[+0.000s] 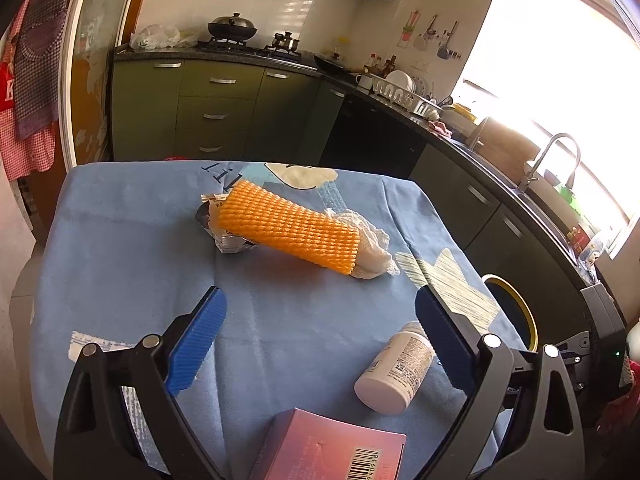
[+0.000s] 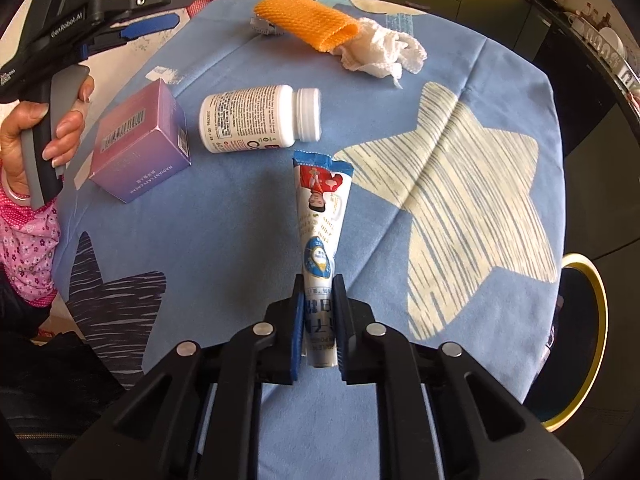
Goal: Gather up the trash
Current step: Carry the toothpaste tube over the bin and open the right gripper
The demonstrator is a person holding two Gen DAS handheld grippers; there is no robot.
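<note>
On the blue cloth (image 2: 240, 240) lie six pieces of trash: one white pill bottle (image 2: 256, 118) at centre, one purple box (image 2: 140, 148) at left, one milk-powder sachet (image 2: 320, 216) below centre, one orange foam net (image 2: 308, 20) at top, one white gauze wad (image 2: 384, 54) beside it, and one crumpled foil wrapper (image 1: 224, 236).

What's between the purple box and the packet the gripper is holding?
Just bare blue tablecloth. The right wrist view shows nothing between the purple box and the packet; the white bottle lies beside that stretch, farther back.
</note>
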